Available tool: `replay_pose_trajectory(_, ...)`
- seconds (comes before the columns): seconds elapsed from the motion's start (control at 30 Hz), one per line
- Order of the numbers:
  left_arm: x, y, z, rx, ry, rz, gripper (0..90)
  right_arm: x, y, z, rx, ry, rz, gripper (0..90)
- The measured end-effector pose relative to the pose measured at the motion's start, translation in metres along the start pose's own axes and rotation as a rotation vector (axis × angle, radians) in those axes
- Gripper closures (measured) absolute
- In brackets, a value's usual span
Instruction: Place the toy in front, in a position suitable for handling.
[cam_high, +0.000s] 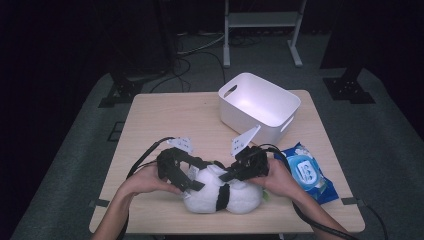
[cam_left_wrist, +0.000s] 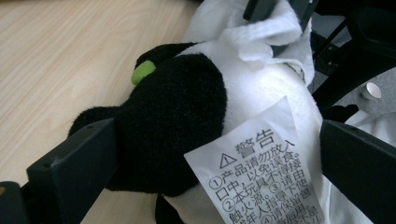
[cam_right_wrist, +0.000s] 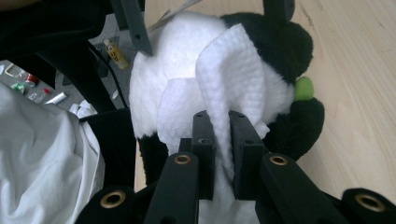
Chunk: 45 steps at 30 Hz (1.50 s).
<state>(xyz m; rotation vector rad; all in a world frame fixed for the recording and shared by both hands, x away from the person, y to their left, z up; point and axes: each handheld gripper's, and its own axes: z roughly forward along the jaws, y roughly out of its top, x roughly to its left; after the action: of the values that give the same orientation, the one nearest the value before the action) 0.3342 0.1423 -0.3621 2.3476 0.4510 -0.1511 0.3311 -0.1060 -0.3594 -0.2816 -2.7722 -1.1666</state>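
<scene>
Nearby, white bin (cam_high: 260, 102) and wipes pack (cam_high: 307, 172) flank plush panda (cam_high: 222, 192).

One black-and-white plush panda toy (cam_high: 222, 196) lies near the table's six o'clock edge. One white textured wipe sheet (cam_right_wrist: 232, 74) is draped on it. One printed white warning label (cam_left_wrist: 261, 163) hangs from the toy, and one small green felt piece (cam_left_wrist: 143, 71) sits on its black fur. One white rectangular plastic bin (cam_high: 258, 106) stands toward one o'clock. One blue pack of wet wipes (cam_high: 307, 172) lies toward four o'clock. One light wooden table (cam_high: 165, 120) holds all of them. Two black handheld grippers: the left gripper (cam_high: 186, 179) and the right gripper (cam_high: 231, 175).
</scene>
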Motion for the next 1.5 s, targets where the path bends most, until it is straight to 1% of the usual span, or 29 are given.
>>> replay_pose_trajectory(0.13,0.001,-0.002,0.004,0.023,-0.027,0.003,0.0,0.002,-0.002,0.003,0.019,0.027,-0.005,81.6)
replay_pose_trajectory(0.2,0.002,-0.004,0.006,0.04,-0.04,0.013,0.0,0.004,-0.002,0.005,0.025,0.028,-0.009,81.6)
replay_pose_trajectory(0.27,0.002,-0.005,0.008,0.052,-0.052,0.012,0.0,0.004,-0.001,0.006,0.03,0.033,-0.014,81.6)
replay_pose_trajectory(0.33,0.002,-0.006,0.012,0.068,-0.052,0.022,0.0,0.004,0.0,0.009,0.038,0.038,-0.018,81.7)
replay_pose_trajectory(0.4,0.001,-0.008,0.014,0.071,-0.042,0.028,0.3,0.004,0.001,0.01,0.044,0.034,-0.021,81.6)
replay_pose_trajectory(0.43,0.002,-0.008,0.013,0.066,-0.032,0.028,5.9,0.004,0.001,0.011,0.05,0.033,-0.019,81.6)
replay_pose_trajectory(0.5,0.003,-0.01,0.008,0.03,-0.028,0.039,21.8,0.002,0.002,0.01,0.046,0.018,-0.015,81.5)
replay_pose_trajectory(0.53,0.003,-0.011,0.005,0.002,-0.027,0.045,28.8,0.001,0.002,0.009,0.042,0.013,-0.013,81.5)
replay_pose_trajectory(0.57,0.004,-0.01,0.003,-0.009,-0.018,0.056,35.4,-0.001,0.002,0.007,0.038,0.006,-0.005,81.4)
replay_pose_trajectory(0.6,0.004,-0.009,0.002,-0.018,-0.01,0.065,39.6,-0.003,0.002,0.005,0.033,0.002,0.004,81.4)
replay_pose_trajectory(0.67,0.003,-0.005,0.001,-0.032,0.015,0.075,45.0,-0.009,0.002,0.002,0.028,-0.003,0.017,81.4)
replay_pose_trajectory(0.7,0.004,-0.003,0.001,-0.036,0.026,0.079,46.4,-0.01,0.003,0.001,0.031,-0.011,0.02,81.4)
replay_pose_trajectory(0.73,0.005,0.0,0.0,-0.049,0.047,0.086,47.2,-0.012,0.004,0.0,0.032,-0.018,0.025,81.4)
replay_pose_trajectory(0.8,0.005,0.005,0.0,-0.067,0.068,0.106,49.7,-0.017,0.005,-0.005,0.028,-0.042,0.032,81.5)
replay_pose_trajectory(0.83,0.005,0.007,0.0,-0.075,0.081,0.121,50.3,-0.019,0.006,-0.008,0.021,-0.045,0.037,81.4)
replay_pose_trajectory(0.87,0.005,0.01,0.0,-0.072,0.097,0.139,50.5,-0.02,0.006,-0.009,0.016,-0.051,0.044,81.5)
replay_pose_trajectory(0.93,0.004,0.014,0.0,-0.069,0.149,0.181,51.1,-0.025,0.007,-0.013,0.003,-0.071,0.05,81.5)
replay_pose_trajectory(1.0,0.005,0.017,-0.001,-0.068,0.179,0.202,51.2,-0.027,0.009,-0.014,-0.004,-0.088,0.053,81.5)
replay_pose_trajectory(1.03,0.005,0.018,-0.001,-0.068,0.202,0.221,51.6,-0.028,0.009,-0.015,-0.009,-0.095,0.058,81.5)
replay_pose_trajectory(1.07,0.005,0.018,-0.001,-0.068,0.206,0.23,51.7,-0.03,0.009,-0.016,-0.017,-0.105,0.054,81.5)
replay_pose_trajectory(1.1,0.006,0.018,-0.002,-0.065,0.208,0.229,51.6,-0.031,0.01,-0.016,-0.025,-0.101,0.061,81.5)
replay_pose_trajectory(1.2,0.004,0.012,-0.003,-0.081,0.197,0.23,51.3,-0.032,0.012,-0.016,-0.022,-0.089,0.06,81.4)
replay_pose_trajectory(1.23,0.003,0.011,-0.003,-0.083,0.188,0.229,50.6,-0.032,0.013,-0.018,-0.037,-0.092,0.057,81.4)
replay_pose_trajectory(1.3,0.001,0.008,-0.003,-0.085,0.186,0.243,49.7,-0.032,0.017,-0.022,-0.077,-0.102,0.061,81.4)
replay_pose_trajectory(1.37,-0.002,0.007,-0.004,-0.085,0.171,0.239,47.2,-0.034,0.022,-0.022,-0.109,-0.115,0.072,81.3)
replay_pose_trajectory(1.4,-0.003,0.006,-0.004,-0.08,0.166,0.236,45.7,-0.034,0.025,-0.018,-0.104,-0.108,0.069,81.3)
replay_pose_trajectory(1.43,-0.003,0.006,-0.004,-0.064,0.155,0.222,43.1,-0.034,0.027,-0.012,-0.082,-0.102,0.057,81.3)
replay_pose_trajectory(1.47,-0.002,0.005,-0.005,-0.038,0.149,0.214,38.4,-0.032,0.029,-0.005,-0.06,-0.093,0.048,81.4)
replay_pose_trajectory(1.5,-0.001,0.004,-0.005,-0.031,0.143,0.205,34.0,-0.031,0.029,0.001,-0.045,-0.084,0.046,81.6)
